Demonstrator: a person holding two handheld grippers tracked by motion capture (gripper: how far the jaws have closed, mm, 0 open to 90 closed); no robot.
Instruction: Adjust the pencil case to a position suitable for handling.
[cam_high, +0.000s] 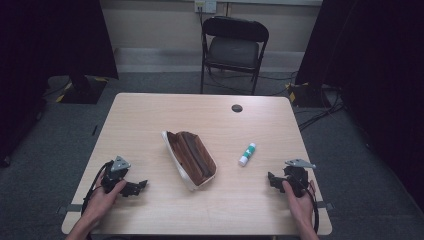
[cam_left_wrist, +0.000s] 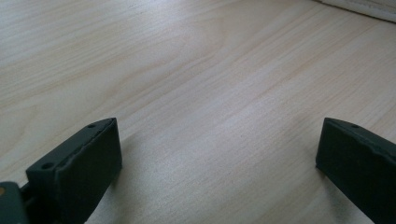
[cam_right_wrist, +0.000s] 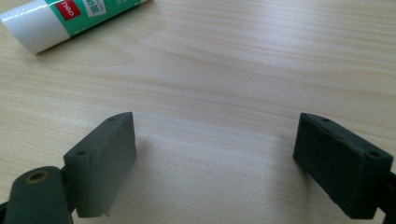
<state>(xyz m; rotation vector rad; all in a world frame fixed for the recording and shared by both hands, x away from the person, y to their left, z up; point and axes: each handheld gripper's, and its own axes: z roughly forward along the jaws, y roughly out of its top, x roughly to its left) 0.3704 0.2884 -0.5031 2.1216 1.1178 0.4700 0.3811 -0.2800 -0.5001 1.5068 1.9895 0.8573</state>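
Table (cam_high: 150, 115): we see a pale wooden top carrying everything here.
Pencil case (cam_high: 192, 159): brown, lying open mid-table, between both grippers, clear of the path.
Right gripper (cam_high: 274, 180): jaws apart, empty; we judge it the nearer tool.
Left gripper (cam_high: 140, 186): jaws apart, empty.
Glue stick (cam_high: 247, 154): lies ahead-left of the right gripper, long axis diagonal, white cap nearest (cam_right_wrist: 70, 21).

In the right gripper view, the white-capped green-and-white glue stick (cam_right_wrist: 70, 18) is cut off by the top edge, and its label print is too partial to be read. In the left gripper view, a pale rim of the open brown-lined white pouch (cam_left_wrist: 359, 7) is clipped at the upper right corner. In the high view, the forearms are cut off by the bottom edge, and the pouch interior is too dark to be resolved.
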